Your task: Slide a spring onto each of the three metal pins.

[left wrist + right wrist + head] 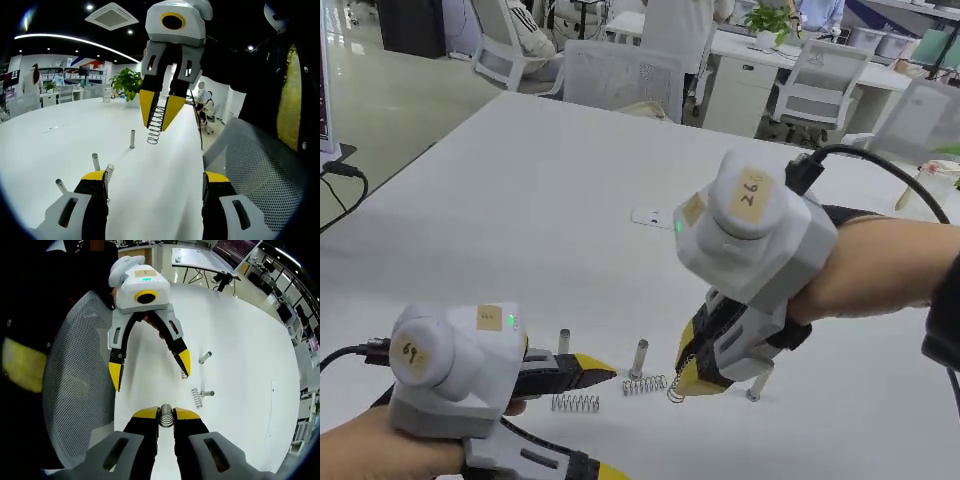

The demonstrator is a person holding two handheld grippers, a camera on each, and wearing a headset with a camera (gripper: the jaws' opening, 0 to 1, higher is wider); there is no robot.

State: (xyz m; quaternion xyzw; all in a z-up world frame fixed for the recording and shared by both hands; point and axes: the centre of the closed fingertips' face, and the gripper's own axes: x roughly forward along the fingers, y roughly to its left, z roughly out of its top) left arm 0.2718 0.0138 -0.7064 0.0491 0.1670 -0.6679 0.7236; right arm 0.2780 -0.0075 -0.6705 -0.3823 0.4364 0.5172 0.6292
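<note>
Three pins stand on the white table: a left pin, a middle pin and a right pin. None has a spring on it yet. The right claw pinches one held spring between its yellow tips, low over the table. In the head view the middle pin is at 9 o'clock from it. A loose spring lies at 6 o'clock from the middle pin. A second loose spring lies at 5 o'clock from the left pin. The left claw is open wide and holds nothing.

The springy thing could pop out of the pinch. If its hole misses the pin top, it could snag and knock the pin over.
</note>
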